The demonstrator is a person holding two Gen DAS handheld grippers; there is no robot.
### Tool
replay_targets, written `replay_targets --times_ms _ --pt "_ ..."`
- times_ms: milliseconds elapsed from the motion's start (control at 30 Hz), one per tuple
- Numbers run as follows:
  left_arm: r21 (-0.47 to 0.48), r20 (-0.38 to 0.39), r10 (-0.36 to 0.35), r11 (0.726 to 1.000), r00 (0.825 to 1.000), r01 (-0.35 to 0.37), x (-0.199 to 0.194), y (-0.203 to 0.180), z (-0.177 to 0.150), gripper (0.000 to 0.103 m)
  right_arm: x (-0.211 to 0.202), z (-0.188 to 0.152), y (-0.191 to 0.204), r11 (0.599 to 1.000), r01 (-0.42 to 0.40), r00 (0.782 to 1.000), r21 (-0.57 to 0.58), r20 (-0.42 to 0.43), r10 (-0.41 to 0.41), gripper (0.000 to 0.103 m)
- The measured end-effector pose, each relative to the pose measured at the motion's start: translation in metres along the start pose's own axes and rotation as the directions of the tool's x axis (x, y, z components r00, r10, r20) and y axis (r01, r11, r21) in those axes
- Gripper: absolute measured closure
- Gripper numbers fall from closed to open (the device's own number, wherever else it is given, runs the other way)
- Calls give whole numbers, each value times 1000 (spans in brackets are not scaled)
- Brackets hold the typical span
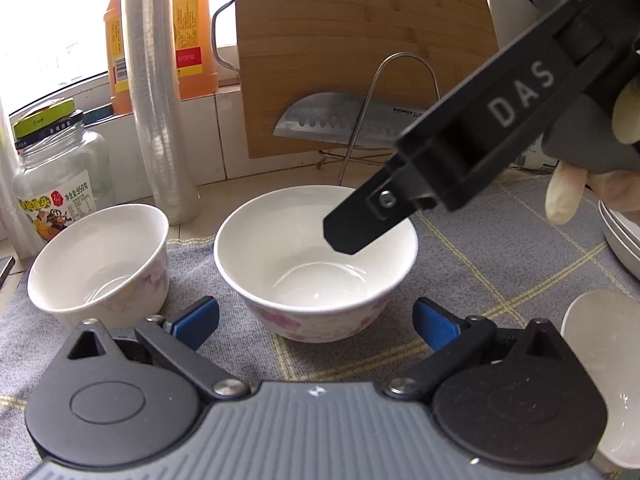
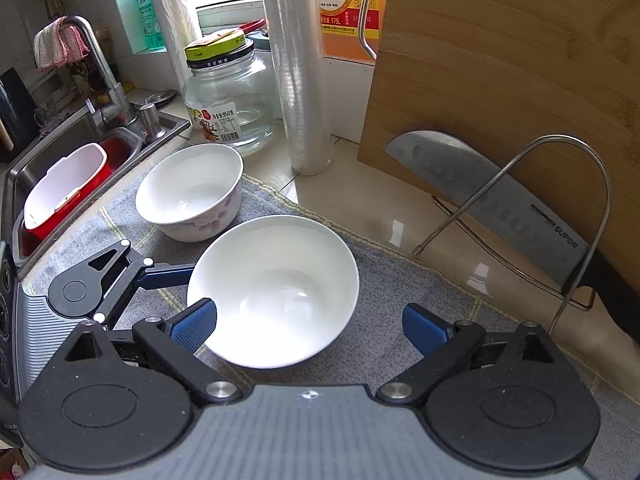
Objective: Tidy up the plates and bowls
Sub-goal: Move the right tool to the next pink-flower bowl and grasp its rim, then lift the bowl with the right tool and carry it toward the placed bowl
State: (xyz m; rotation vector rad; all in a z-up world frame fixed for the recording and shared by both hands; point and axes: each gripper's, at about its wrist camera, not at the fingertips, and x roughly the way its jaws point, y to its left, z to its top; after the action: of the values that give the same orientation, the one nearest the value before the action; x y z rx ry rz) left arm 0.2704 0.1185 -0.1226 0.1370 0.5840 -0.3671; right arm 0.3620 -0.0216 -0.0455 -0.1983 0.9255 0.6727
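Note:
A white bowl with pink flowers [image 1: 316, 264] stands on the grey checked cloth [image 1: 500, 264]. My left gripper [image 1: 316, 320] is open, its blue pads level with the bowl's near side and apart from it. A finger [image 1: 360, 224] of my right gripper hangs over the bowl's far rim. In the right wrist view the same bowl [image 2: 276, 292] lies between the wide-open pads of my right gripper [image 2: 310, 326], with the left pad at its rim. The left gripper's finger [image 2: 168, 272] lies beside that bowl. A second floral bowl [image 1: 100, 256] [image 2: 192, 192] stands close by.
Stacked white plates [image 1: 620, 240] and another white dish [image 1: 600, 380] sit at the right edge. Behind stand a bamboo cutting board [image 2: 520, 80], a cleaver [image 2: 500, 200] in a wire rack [image 2: 580, 208], a glass jar [image 2: 232, 104] and a film roll [image 2: 300, 80]. A sink [image 2: 48, 160] lies left.

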Motion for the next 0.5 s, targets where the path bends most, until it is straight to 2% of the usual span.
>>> replay_targets --times_ms 233,333,433,500 --pt "7 20 -20 1000 1000 20 0 1 2 7 15 9 -2 999 -35 999 4 -15 35 8" --pt "10 29 -20 1000 999 20 0 1 2 9 20 11 -1 999 -48 999 -3 -24 48 16" --pt "6 36 -17 1000 999 17 0 3 2 15 24 13 0 999 -47 998 -12 -32 47 18" --pt "2 36 -22 1000 999 22 1 4 2 15 27 15 0 999 -52 998 -15 -35 51 19"
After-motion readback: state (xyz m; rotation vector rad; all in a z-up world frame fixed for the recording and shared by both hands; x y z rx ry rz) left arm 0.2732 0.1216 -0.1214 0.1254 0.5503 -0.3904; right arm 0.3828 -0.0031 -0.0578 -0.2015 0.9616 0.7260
